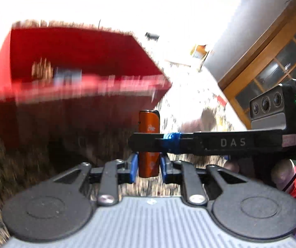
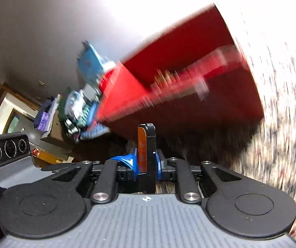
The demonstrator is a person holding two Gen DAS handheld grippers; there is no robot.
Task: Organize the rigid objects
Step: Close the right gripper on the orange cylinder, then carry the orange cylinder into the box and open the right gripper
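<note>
**Two-Gripper Hold on the Orange Device, Near the Red Bin**

Speckled carpet filled the background, smeared by motion blur, with a wood-framed glass door behind. A red bin, open-topped and straight-walled, stood just beyond the grippers; blurred items lay inside it, which you could not identify.

You held the orange device upright between both tools. The left gripper was narrowed onto its lower body, blue pads pressing both flat sides. The right gripper crossed in front of it from the right; in its own view its jaws sat closed on the same item, edge-on, showing an orange face and a black spine.

Handling notes:
- Body appeared to be a small, slim, rigid slab with a smooth, possibly anodised finish. Expected it to be light and stiff.
- Smooth faces would likely be slippery; you were best placed gripping the broad flat sides, mid-body.
- Fragility could not be judged from these views.
</note>
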